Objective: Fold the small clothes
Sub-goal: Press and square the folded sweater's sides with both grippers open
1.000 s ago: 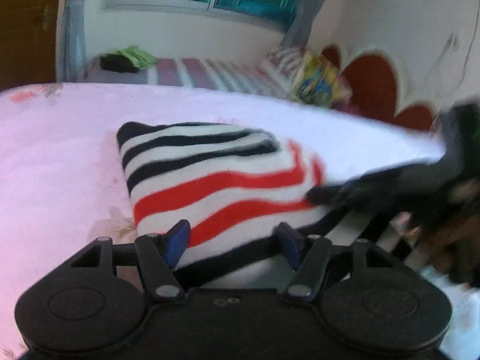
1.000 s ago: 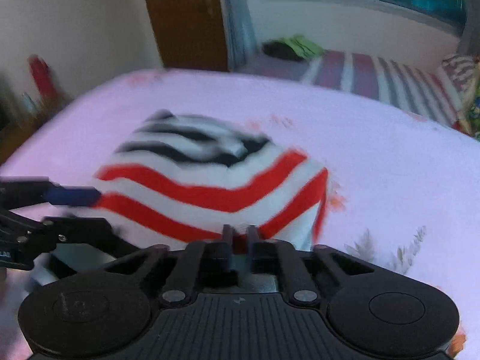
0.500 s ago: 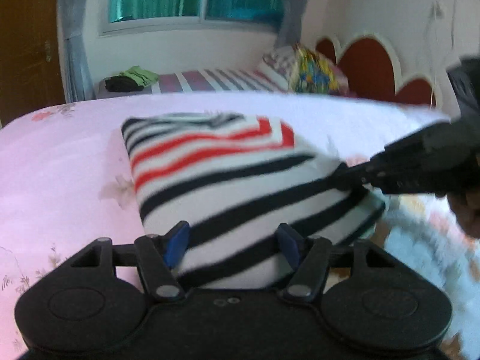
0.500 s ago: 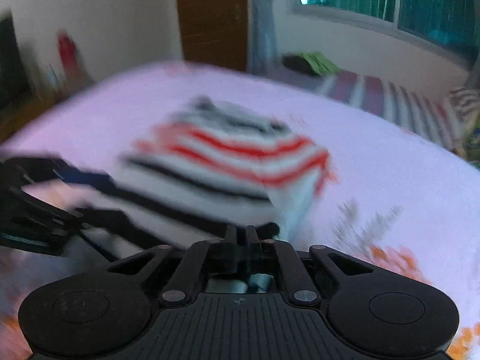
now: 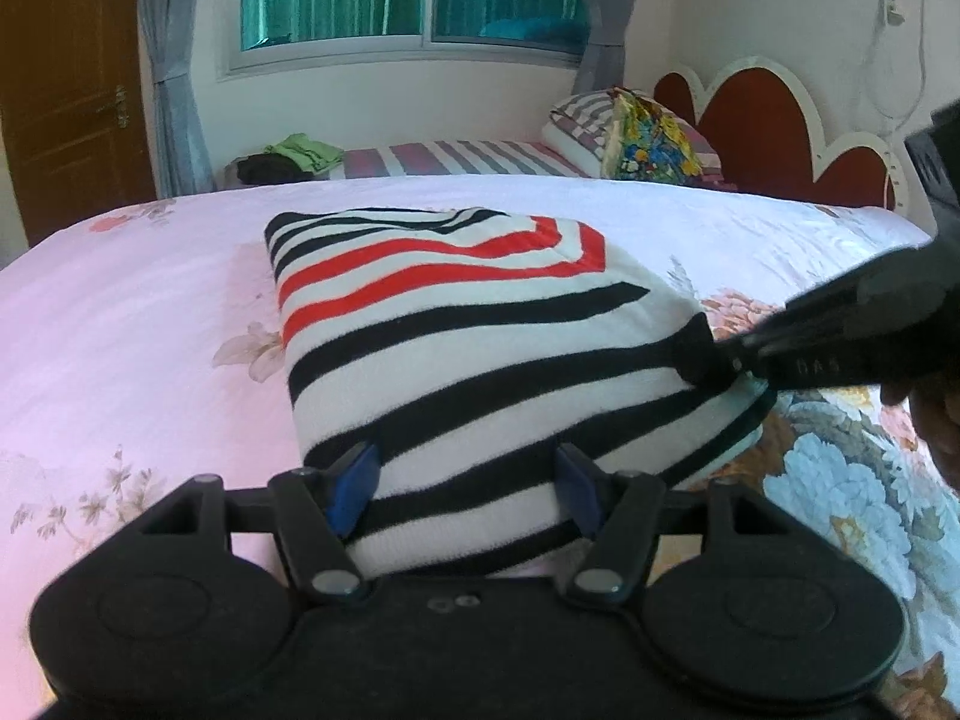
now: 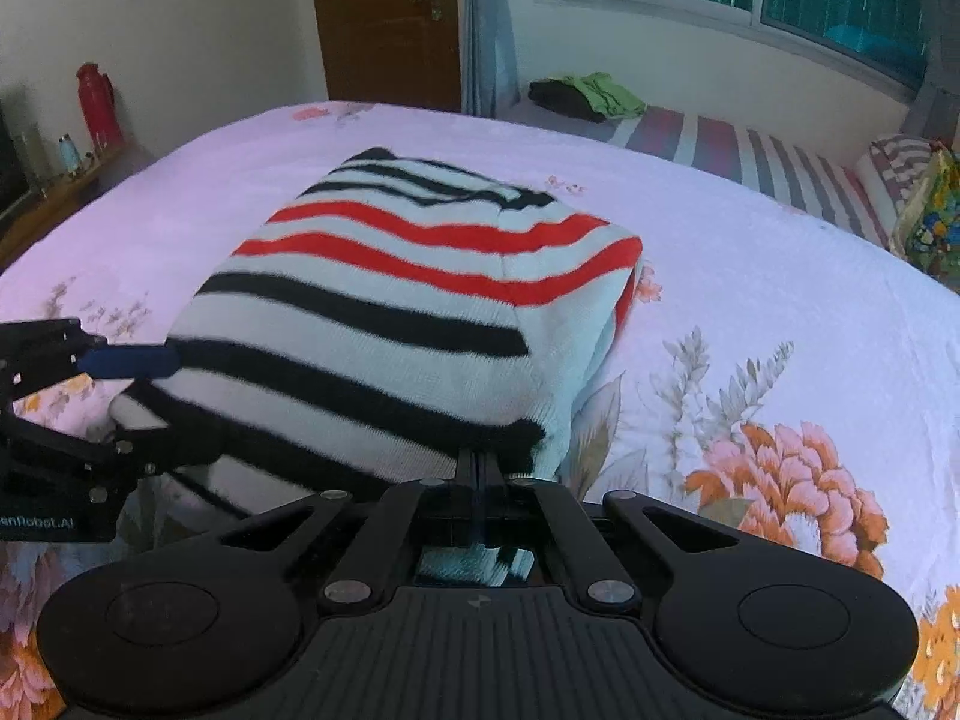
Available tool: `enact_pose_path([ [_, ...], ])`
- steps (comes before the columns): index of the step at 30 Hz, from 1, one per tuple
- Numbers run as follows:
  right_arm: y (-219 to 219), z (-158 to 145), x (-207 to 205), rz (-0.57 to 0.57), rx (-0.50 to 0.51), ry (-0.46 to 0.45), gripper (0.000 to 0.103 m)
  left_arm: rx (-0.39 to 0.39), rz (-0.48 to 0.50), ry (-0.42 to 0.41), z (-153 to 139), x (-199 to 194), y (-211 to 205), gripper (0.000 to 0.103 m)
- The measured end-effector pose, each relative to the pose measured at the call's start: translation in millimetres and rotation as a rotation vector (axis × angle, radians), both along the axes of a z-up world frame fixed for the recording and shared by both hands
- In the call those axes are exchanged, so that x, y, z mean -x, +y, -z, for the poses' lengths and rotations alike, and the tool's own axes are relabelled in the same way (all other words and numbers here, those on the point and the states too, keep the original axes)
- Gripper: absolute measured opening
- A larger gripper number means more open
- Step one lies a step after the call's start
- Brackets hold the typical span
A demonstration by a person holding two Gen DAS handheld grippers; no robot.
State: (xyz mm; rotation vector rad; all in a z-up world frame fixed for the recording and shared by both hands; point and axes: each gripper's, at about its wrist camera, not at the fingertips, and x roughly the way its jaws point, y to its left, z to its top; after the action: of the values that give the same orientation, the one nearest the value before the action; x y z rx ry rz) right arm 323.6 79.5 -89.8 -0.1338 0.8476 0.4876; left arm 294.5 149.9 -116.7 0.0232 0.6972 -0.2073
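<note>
A folded sweater (image 5: 468, 324) with black, white and red stripes lies on the pink floral bedspread (image 5: 120, 312). My left gripper (image 5: 465, 480) is clamped on the thick near end of the bundle, one blue pad (image 5: 354, 480) on each side. From the right wrist view, the left gripper (image 6: 144, 408) has one finger above and one below the sweater (image 6: 390, 300). My right gripper (image 6: 480, 468) is shut on the black-edged near corner. In the left wrist view, the right gripper (image 5: 720, 363) pinches the sweater's right corner.
A second bed (image 5: 468, 156) with a striped sheet stands under the window, with green and dark clothes (image 5: 300, 153) and pillows (image 5: 648, 132) on it. A red headboard (image 5: 750, 120) is at right. A wooden door (image 6: 384, 18) and a red flask (image 6: 96, 102) stand at left.
Both grippers have moved across the bed with the sweater between them. More of its black-striped part now faces the cameras. The right jaws closed fully on the corner.
</note>
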Motion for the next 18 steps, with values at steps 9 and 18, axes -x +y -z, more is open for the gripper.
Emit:
enact_pose_path([
  [9,-0.8,5.8,5.1,0.011,-0.012,0.004,0.000,-0.033,-0.034,0.004,5.1,3.5,-3.3,0.063],
  [18,-39.8,-29.0,64.8,0.160,-0.118,-0.019,0.037,-0.030,-0.119,-0.072,-28.1,66.8,-22.1,0.065],
])
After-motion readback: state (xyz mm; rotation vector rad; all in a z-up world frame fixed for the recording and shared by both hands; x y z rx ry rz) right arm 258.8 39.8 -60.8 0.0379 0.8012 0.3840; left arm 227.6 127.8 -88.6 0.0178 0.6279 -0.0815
